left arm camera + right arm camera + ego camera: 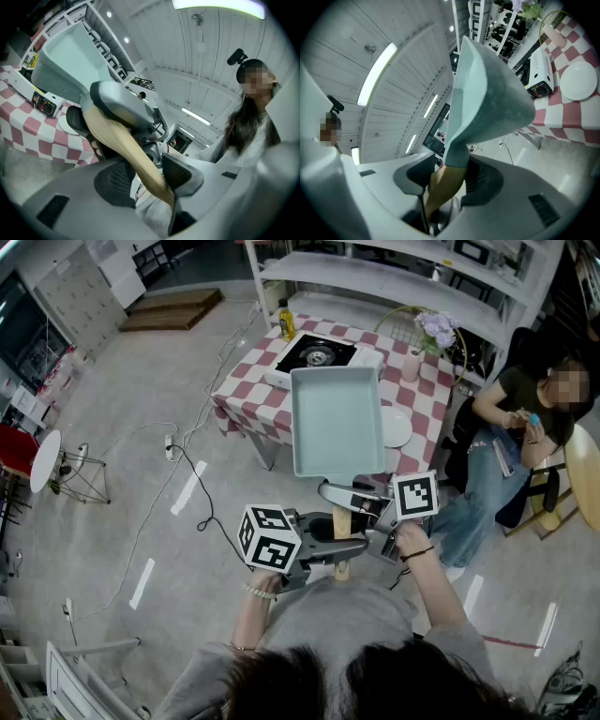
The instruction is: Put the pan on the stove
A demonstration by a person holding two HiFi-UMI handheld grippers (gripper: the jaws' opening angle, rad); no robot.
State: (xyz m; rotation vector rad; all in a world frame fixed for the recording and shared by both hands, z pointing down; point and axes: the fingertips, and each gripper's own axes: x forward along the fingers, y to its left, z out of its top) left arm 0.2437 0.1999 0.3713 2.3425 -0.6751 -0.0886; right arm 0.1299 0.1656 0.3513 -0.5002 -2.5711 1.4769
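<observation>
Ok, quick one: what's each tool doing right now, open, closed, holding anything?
Left tool: shut on the pan handle, towards its free end.
Right tool: shut on the pan handle, next to the pan.

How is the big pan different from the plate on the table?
The pan is a pale blue-green rectangle with tall sides; the plate is round, white and flat. The pan is held up in the air; the plate lies on the checked table. Both look empty.
</observation>
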